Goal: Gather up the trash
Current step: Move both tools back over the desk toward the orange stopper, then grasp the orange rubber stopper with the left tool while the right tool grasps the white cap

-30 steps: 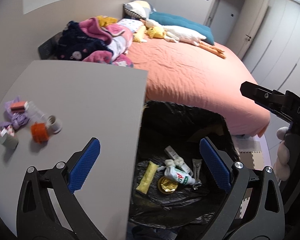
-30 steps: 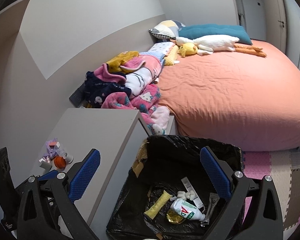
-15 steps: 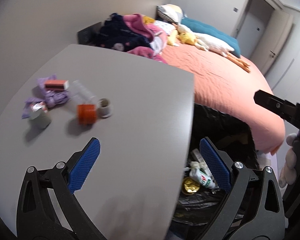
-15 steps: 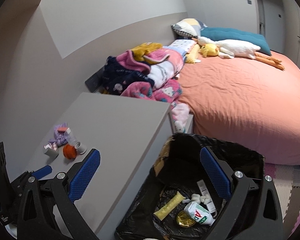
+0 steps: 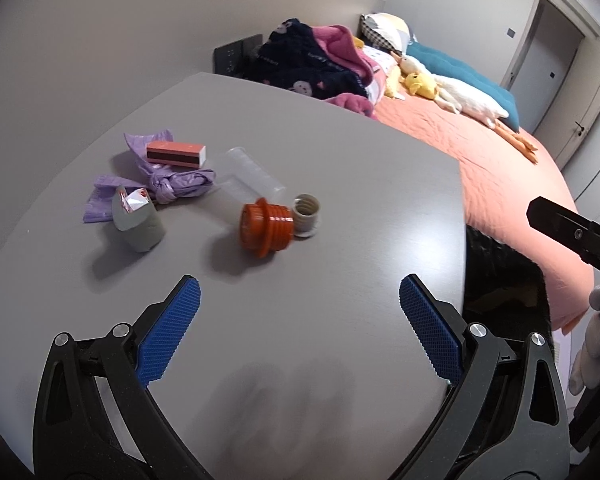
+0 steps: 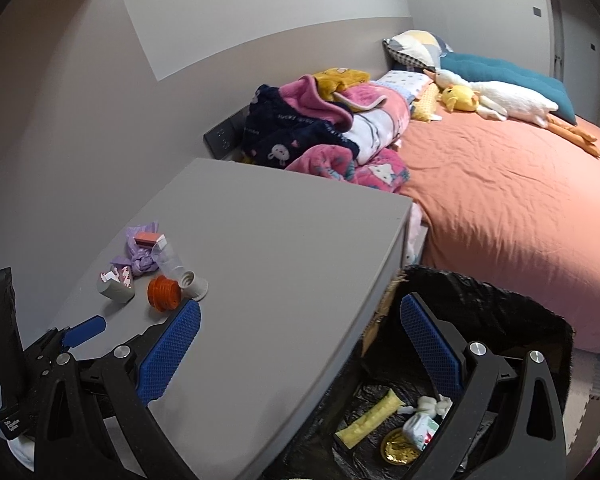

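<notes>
Left hand-held gripper (image 5: 300,328) spread wide and empty above the grey counter (image 5: 340,208), aimed at the orange threaded cap (image 5: 266,227) at 11 o'clock, likely next; right hand-held gripper (image 6: 300,344) likewise released over the black-lined bin (image 6: 500,320).

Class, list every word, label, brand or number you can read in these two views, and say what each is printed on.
No text can be read for certain.
navy blanket: white lettering, too blurred.
left gripper: white print on its body in the right wrist view, too small.
white carton in the bin: green and red print, blurred.
grey carton on the table: red print, unreadable.
</notes>
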Available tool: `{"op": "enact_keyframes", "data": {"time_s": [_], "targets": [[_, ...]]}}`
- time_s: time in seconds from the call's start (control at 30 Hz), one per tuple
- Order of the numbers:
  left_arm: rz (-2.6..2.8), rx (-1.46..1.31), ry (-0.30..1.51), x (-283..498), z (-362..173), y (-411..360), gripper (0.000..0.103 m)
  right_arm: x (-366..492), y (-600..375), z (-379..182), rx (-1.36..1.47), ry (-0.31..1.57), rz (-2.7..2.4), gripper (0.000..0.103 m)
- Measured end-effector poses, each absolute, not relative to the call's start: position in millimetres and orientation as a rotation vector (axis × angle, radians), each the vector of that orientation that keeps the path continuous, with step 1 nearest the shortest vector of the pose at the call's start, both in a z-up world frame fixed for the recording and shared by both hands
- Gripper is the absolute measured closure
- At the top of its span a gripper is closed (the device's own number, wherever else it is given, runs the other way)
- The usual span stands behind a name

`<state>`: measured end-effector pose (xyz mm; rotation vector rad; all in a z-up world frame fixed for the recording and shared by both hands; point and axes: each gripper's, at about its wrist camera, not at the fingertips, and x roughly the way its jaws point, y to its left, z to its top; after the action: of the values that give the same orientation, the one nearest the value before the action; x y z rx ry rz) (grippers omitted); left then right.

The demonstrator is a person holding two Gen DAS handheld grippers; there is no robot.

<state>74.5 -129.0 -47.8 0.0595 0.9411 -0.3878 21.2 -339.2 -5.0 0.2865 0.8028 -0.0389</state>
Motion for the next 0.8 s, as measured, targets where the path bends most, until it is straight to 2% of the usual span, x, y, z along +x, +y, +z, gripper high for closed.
{"op": "enact_keyframes", "data": {"time_s": [0.4, 0.53, 0.63, 0.8], "targets": [[-0.341, 0.099, 0.956, 111.8, -75.2, -124.9, 0.007, 56.8, -316.8, -27.9, 0.271, 0.851, -0.018, 0.003], [-0.348, 0.094, 0.966, 123.6, -81.4, -123.5, 0.016, 66.9, -309.7, -33.7, 0.258, 0.862, -0.009, 0.003], [-0.349, 0.102, 0.971, 130.7, -85.1, -123.6, 0.018, 76.5, -303.1, -37.1, 0.249, 0.872, 0.000, 0.003], [-0.383, 0.099, 0.983, 139.0, -90.1, -124.7, 0.030, 86.9, -295.0, -41.0, 0.239, 0.882, 0.009, 0.003]]}}
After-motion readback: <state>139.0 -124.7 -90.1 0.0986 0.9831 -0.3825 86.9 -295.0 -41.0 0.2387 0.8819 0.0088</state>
